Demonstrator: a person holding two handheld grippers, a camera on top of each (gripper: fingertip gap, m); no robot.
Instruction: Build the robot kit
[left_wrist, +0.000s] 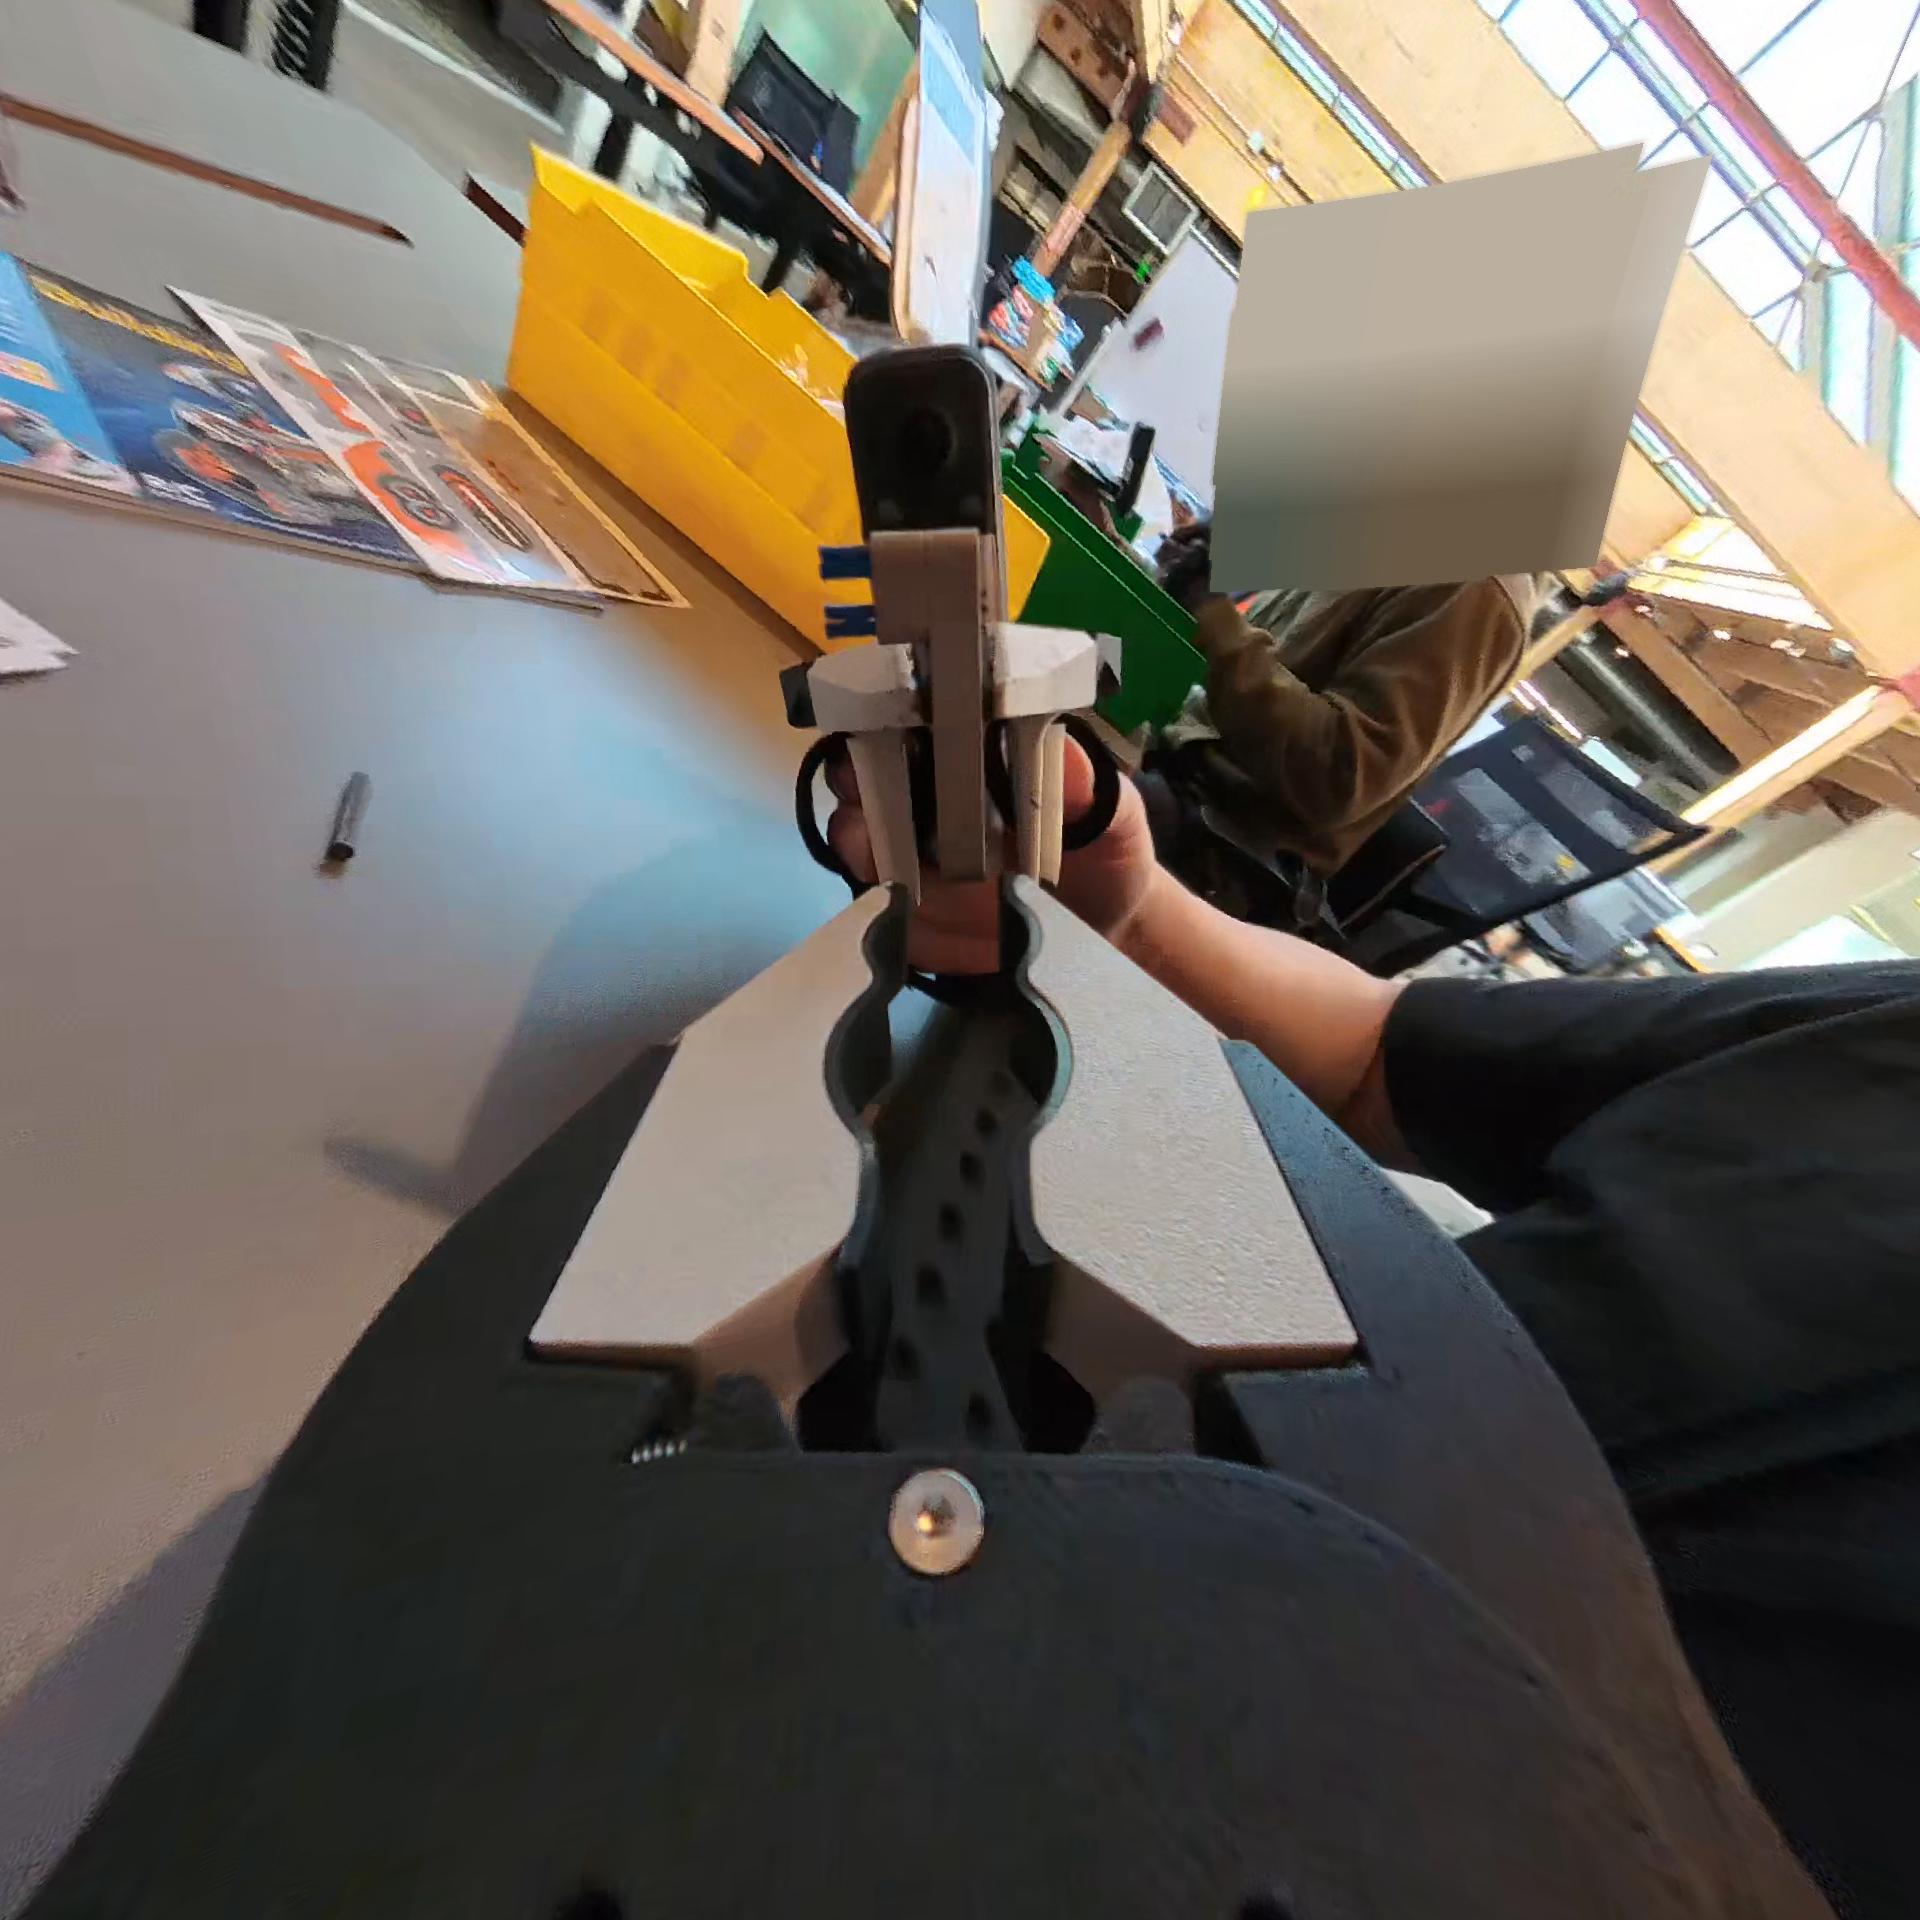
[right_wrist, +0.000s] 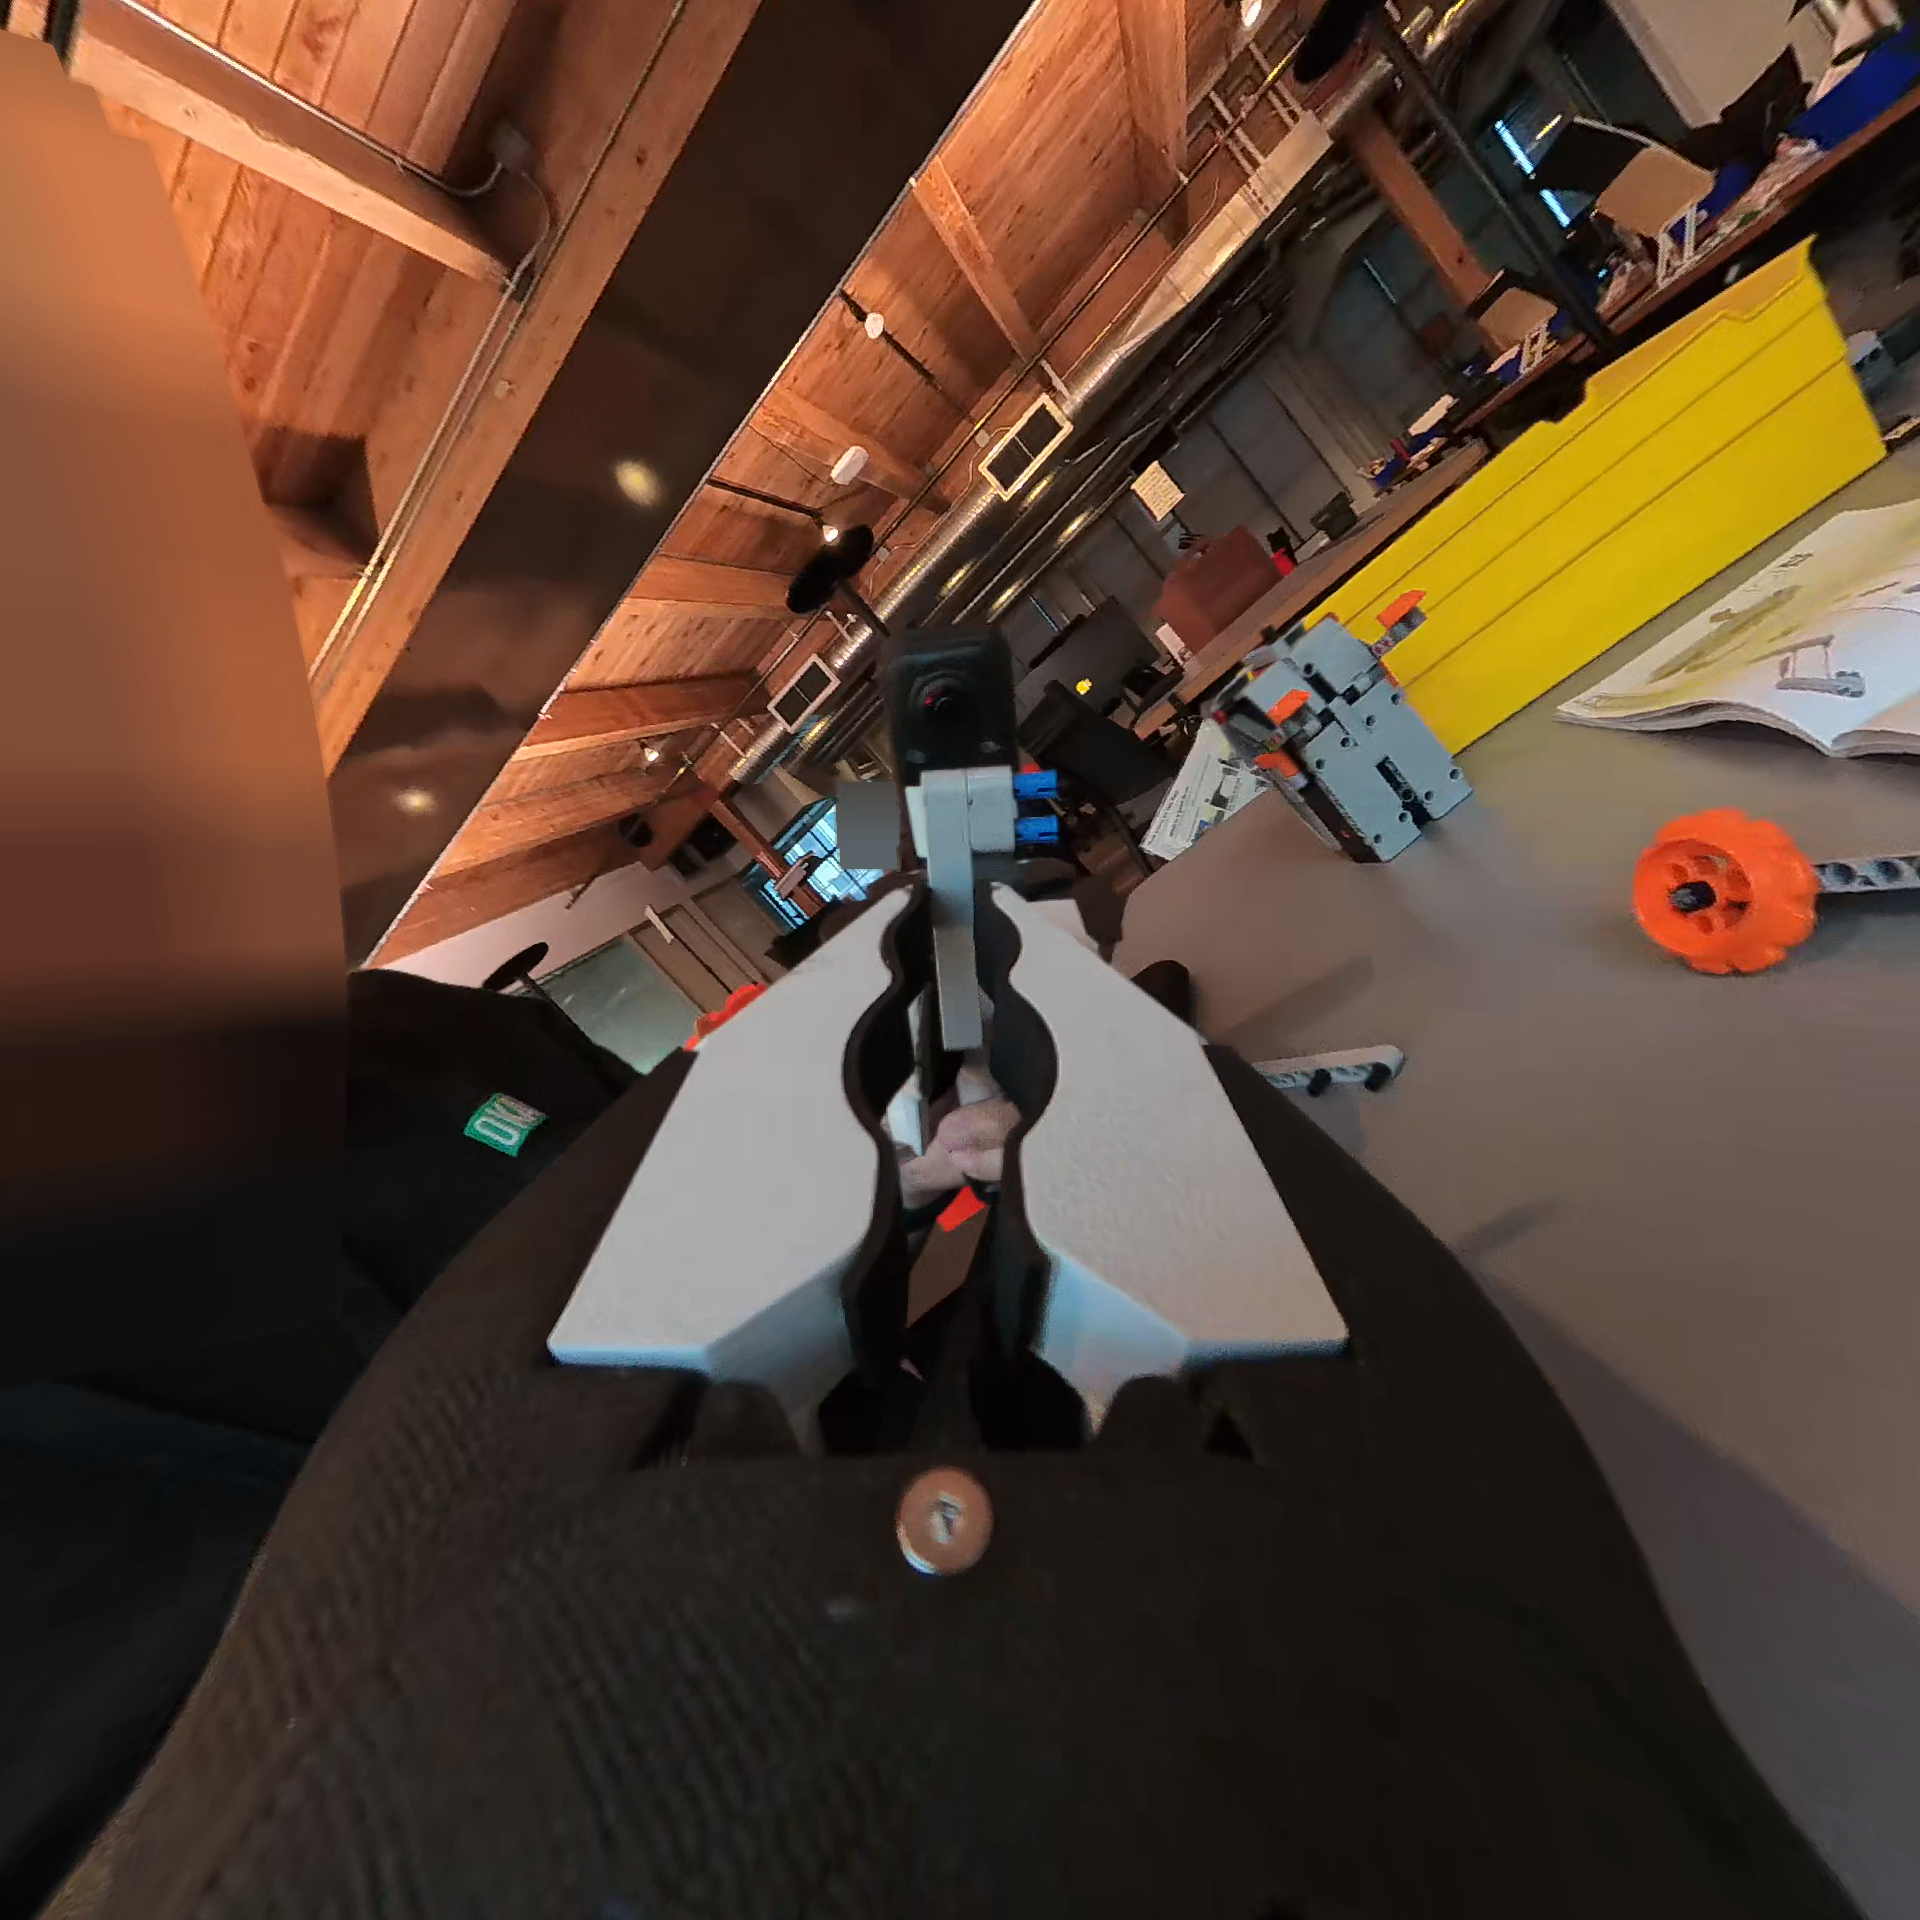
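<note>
A workshop hall with timber beams and roof glazing stands behind a grey table (left_wrist: 260, 987); both views are steeply tilted. A long yellow bin (left_wrist: 665, 395) sits at the table's far edge, with a green bin (left_wrist: 1101, 613) just beside it; a person in an olive top (left_wrist: 1351, 707) sits beyond them. Printed booklets (left_wrist: 312, 436) lie flat near the yellow bin; an open instruction booklet (right_wrist: 1766, 644) lies on the table in the right wrist view. Near it stands a grey block assembly (right_wrist: 1351, 748) with orange parts; an orange wheel (right_wrist: 1720, 894) on a pale axle beam lies apart from it.

The two grippers face each other above the table. The left gripper (left_wrist: 956, 899) is clenched on a dark perforated beam (left_wrist: 935, 1195) that runs back between its fingers. The right gripper (right_wrist: 956, 904), held by a hand (left_wrist: 1101, 862), has its jaws drawn close on either side of a grey angled beam (right_wrist: 956, 966); that beam carries blue pins (right_wrist: 1039, 810) at its far end. A pale short beam (right_wrist: 1340, 1070) lies just past the right gripper; a small black pin (left_wrist: 346, 821) lies alone on the table.
</note>
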